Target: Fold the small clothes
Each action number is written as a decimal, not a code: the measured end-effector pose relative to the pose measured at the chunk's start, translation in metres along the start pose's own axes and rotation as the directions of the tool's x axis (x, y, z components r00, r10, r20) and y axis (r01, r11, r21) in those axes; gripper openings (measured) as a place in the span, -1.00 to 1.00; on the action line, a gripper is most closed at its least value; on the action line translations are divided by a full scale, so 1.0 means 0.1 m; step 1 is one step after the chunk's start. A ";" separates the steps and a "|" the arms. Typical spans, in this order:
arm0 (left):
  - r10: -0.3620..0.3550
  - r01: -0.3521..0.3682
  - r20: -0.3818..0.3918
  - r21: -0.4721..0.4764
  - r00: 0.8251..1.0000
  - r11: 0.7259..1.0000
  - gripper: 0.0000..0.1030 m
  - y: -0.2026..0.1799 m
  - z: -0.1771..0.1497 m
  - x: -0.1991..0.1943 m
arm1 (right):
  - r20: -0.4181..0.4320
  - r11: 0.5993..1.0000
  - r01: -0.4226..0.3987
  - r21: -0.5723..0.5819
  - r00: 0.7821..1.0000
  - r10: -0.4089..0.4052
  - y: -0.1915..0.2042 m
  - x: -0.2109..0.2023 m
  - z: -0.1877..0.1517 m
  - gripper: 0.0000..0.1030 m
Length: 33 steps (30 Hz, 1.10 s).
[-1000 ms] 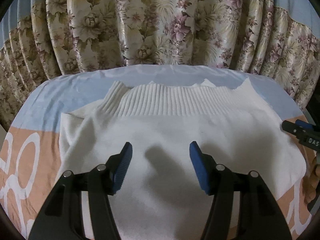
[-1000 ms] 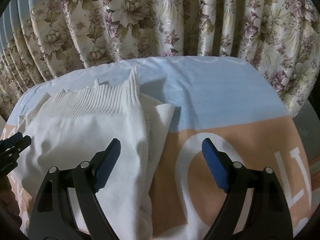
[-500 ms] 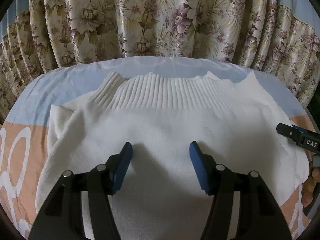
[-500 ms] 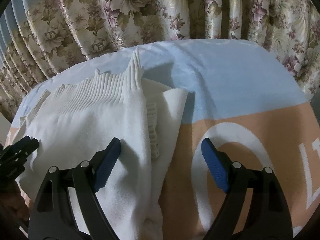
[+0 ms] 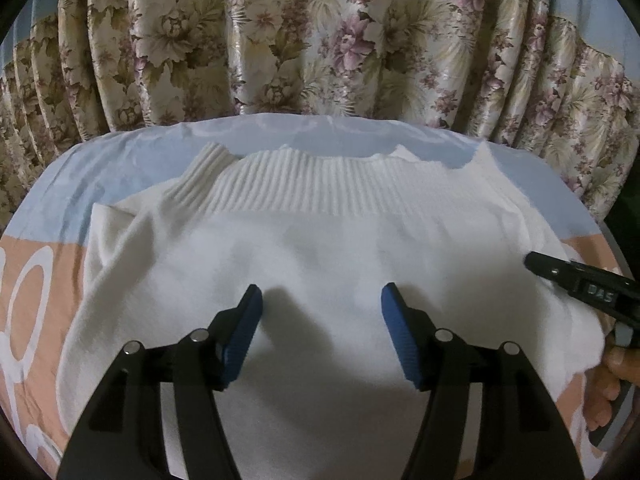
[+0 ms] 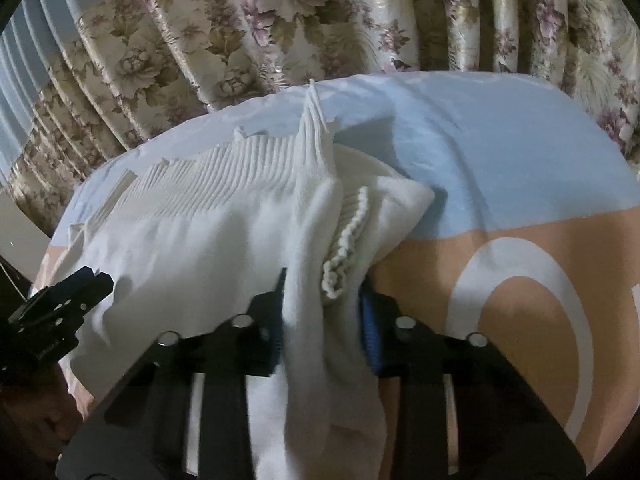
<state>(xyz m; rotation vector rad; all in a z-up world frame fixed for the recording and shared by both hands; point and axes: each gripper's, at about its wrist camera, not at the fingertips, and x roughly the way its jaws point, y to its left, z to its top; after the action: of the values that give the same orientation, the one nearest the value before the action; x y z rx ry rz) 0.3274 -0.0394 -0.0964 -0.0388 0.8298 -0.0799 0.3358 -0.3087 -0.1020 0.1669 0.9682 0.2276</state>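
Closing since half a second ago, the right claw (image 6: 322,312) now pinches the bunched right edge of the white sweater (image 6: 208,248) between its blue pads, where before its jaws stood wide apart over fabric and sheet. A crinkled knitted hem (image 6: 344,244) folds out just ahead of the right claw's tips, and the sweater's ribbed band (image 6: 224,172) runs away to the claw's left, with 1 ribbed corner standing up ahead of it.

Over the middle of the garment, the left claw (image 5: 322,322) hangs with its jaws spread wide and nothing between them, its shadow falling on the knit just ahead. From this side the sweater (image 5: 320,248) lies spread flat on the bed, its ribbed band (image 5: 304,184) straight ahead of the claw. Off to the left claw's right, the right claw's (image 5: 538,264) dark body sits at the sweater's edge.

Beneath the sweater lies a bedsheet (image 6: 500,160) in pale blue and peach with white print, and floral curtains (image 5: 320,40) hang beyond the bed.
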 end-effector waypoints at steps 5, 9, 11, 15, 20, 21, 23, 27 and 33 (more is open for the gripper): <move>-0.016 0.016 -0.017 0.038 1.000 0.999 0.21 -0.19 -0.07 0.01 | 0.001 0.998 -0.030 0.055 1.000 0.030 -0.05 -0.03 0.03 -0.59; -0.002 0.002 -0.021 0.036 1.000 0.999 0.25 -0.23 -0.11 0.06 | 0.021 0.997 -0.054 0.059 0.998 0.053 0.00 -0.15 0.09 -0.61; 0.007 -0.006 -0.017 0.043 1.000 0.999 0.26 -0.24 -0.12 0.07 | 0.039 0.995 -0.081 0.064 0.996 0.078 0.03 -0.24 0.14 -0.61; 0.015 -0.014 -0.012 0.051 1.000 0.999 0.28 -0.24 -0.14 0.09 | 0.077 0.988 -0.139 0.064 0.988 0.133 0.17 -0.45 0.31 -0.62; -0.017 0.017 0.005 0.003 1.000 1.000 0.28 -0.15 -0.09 -0.09 | 0.103 0.979 -0.197 0.045 0.976 0.192 0.45 -0.66 0.52 -0.62; -0.019 0.019 0.020 0.005 1.000 1.000 0.28 -0.14 -0.06 -0.15 | 0.103 0.977 -0.207 0.046 0.974 0.201 0.48 -0.67 0.55 -0.62; -0.025 0.024 0.047 0.023 0.999 0.999 0.28 -0.12 0.01 -0.28 | 0.099 0.973 -0.225 0.048 0.971 0.219 0.60 -0.69 0.62 -0.62; -0.016 0.017 0.083 -0.005 0.996 1.000 0.28 0.12 0.14 -0.48 | 0.079 0.966 -0.254 0.041 0.965 0.250 0.91 -0.66 0.72 -0.62; 0.050 -0.044 0.110 -0.053 0.993 0.998 0.28 0.68 0.22 -0.71 | 0.064 0.958 -0.287 0.024 0.957 0.285 1.45 -0.52 0.73 -0.61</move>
<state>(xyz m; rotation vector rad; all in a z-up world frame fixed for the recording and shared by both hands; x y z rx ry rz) 0.2995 0.0348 -0.0341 -0.0709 0.7208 -0.0118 0.3509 -0.1860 0.0146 0.3435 0.8868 0.4700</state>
